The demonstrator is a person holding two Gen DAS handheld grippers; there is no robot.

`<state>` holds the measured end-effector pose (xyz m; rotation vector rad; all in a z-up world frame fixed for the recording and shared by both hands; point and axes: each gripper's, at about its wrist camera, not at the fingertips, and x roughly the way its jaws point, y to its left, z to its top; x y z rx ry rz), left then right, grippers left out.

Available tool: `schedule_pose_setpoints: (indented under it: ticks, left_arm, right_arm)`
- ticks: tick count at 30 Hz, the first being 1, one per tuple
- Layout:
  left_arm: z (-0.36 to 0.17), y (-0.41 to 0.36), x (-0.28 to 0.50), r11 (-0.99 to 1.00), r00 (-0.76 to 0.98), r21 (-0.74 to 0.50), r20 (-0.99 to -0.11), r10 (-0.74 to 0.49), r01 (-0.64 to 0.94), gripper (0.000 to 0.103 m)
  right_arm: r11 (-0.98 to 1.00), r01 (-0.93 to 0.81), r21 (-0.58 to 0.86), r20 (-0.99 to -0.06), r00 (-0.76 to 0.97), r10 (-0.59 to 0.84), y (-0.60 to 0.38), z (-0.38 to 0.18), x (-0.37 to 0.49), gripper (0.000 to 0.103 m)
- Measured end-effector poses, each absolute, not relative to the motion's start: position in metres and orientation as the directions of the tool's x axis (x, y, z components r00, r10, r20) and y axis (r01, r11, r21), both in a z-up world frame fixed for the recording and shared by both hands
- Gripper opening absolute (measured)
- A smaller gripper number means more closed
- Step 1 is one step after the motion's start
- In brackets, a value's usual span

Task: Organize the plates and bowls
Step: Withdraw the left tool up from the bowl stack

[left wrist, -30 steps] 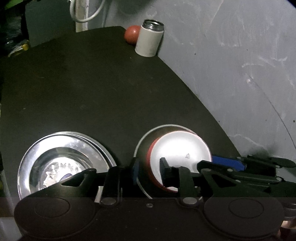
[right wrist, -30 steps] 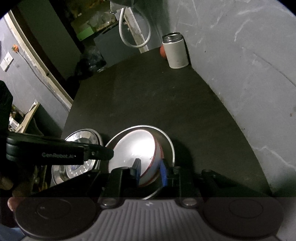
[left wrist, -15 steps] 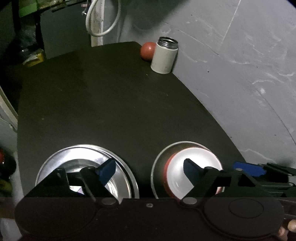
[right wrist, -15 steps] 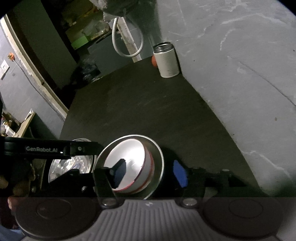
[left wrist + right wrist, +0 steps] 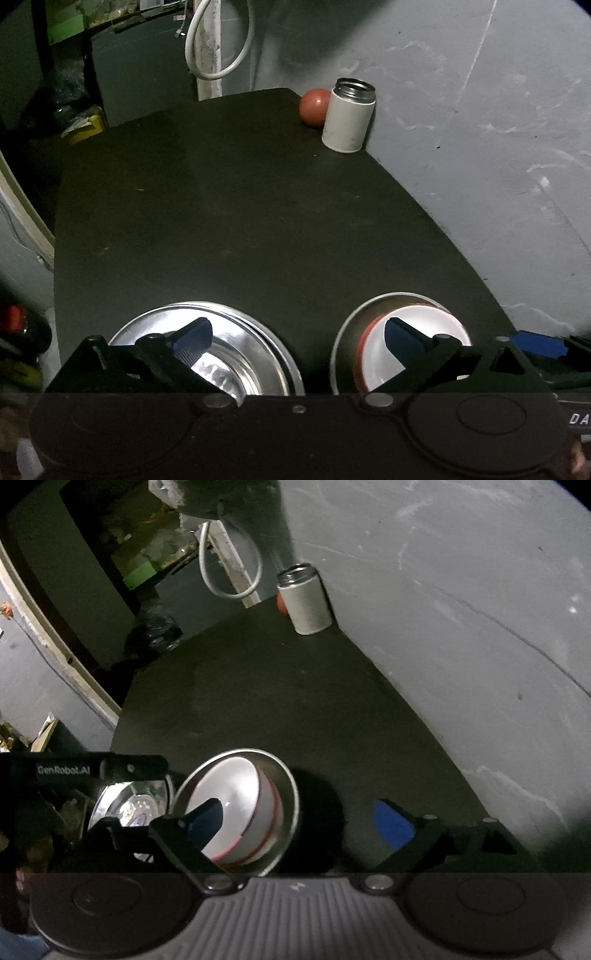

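On the dark table the sorting looked close to finished: a white bowl with a red rim sat nested inside a steel bowl near the wall side, and just beside it, apart by a strip of bare tabletop, lay a stack of steel plates with at least two rims showing one inside the other. The left gripper hung above the gap between the two stacks with its jaws spread wide and nothing between them, one blue pad over the plates and the other over the white bowl. The right gripper was likewise wide open and empty, its fingers straddling the nested bowls without appearing to touch them. Judged from this, plates had been gathered with plates and bowls with bowls, and no loose dish remained on the visible surface; what might be left, if anything, was a final straightening. A white canister and a red ball stood at the far corner, well apart from the dishes. The near edges of both stacks were cut off by the gripper bodies, so the count of plates could not be told, nor whether further dishes lay nearer the person; the dim light also blurred the pattern on the top plate.
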<state>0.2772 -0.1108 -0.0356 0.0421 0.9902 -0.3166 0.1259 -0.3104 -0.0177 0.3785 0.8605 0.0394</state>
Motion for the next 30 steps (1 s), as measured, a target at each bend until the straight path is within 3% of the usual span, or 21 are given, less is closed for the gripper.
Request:
schedule_pose_setpoints:
  ticks: [24,30]
  left_arm:
    - [-0.06,-0.115,0.31,0.834,0.429,0.075,-0.88,-0.202,0.547,0.102]
    - [-0.063,-0.12,0.314,0.795,0.411,0.071,-0.882,-0.232,0.602,0.102]
  right_arm:
    - [0.88,0.301,0.368,-0.791,0.598,0.126,-0.316,-0.044,0.108,0.099]
    - [0.872,0.326,0.366,-0.8,0.589,0.116,-0.311,-0.047,0.106,0.099]
